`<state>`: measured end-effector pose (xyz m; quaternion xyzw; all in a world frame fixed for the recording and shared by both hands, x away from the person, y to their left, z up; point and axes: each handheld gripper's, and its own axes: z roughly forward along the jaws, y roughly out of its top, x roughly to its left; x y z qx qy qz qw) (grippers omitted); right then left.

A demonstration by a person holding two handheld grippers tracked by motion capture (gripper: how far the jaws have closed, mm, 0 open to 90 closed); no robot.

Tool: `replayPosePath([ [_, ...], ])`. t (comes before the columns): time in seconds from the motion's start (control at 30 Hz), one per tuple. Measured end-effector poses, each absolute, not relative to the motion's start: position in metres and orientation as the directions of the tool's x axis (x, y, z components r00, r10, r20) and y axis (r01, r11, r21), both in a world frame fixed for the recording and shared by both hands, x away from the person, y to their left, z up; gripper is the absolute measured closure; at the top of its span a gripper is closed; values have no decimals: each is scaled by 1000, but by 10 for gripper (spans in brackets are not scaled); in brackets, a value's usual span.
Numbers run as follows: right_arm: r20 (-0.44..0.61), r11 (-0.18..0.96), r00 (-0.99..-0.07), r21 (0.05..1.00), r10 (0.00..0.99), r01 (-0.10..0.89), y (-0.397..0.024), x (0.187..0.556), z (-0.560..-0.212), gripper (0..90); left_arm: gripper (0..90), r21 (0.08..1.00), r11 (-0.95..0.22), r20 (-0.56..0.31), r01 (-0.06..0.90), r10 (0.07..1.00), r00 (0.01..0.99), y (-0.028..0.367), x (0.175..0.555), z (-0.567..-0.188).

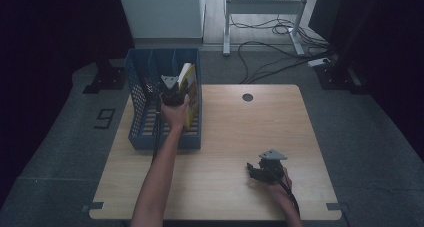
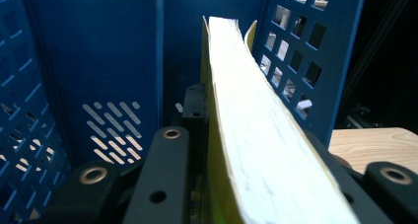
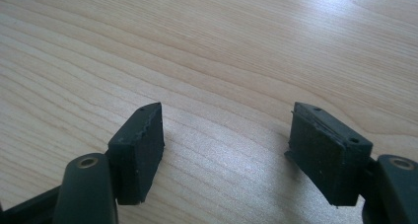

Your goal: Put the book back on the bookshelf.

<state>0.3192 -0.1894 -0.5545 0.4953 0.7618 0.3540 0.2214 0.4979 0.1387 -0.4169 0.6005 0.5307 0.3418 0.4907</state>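
1. We see the left gripper squeezing a yellow book between its jaws.
2. The book stands on its edge in the blue rack, in the slot by the rack's right wall.
3. The rack sits at the table's far left corner.
4. The right gripper rests near the front right corner, jaws wide apart with nothing between them.

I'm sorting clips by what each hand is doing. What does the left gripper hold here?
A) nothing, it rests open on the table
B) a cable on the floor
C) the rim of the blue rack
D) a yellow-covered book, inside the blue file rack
D: the left gripper is shut on the yellow-covered book, whose page edge runs up between its jaws, inside the blue file rack.
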Motion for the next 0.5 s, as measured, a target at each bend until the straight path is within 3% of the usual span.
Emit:
replayPosePath([
  [0.5,13,259,-411,759,911,598,-189,319,-554,283,697,956,73,-136,285,969,208,145,485,-420],
])
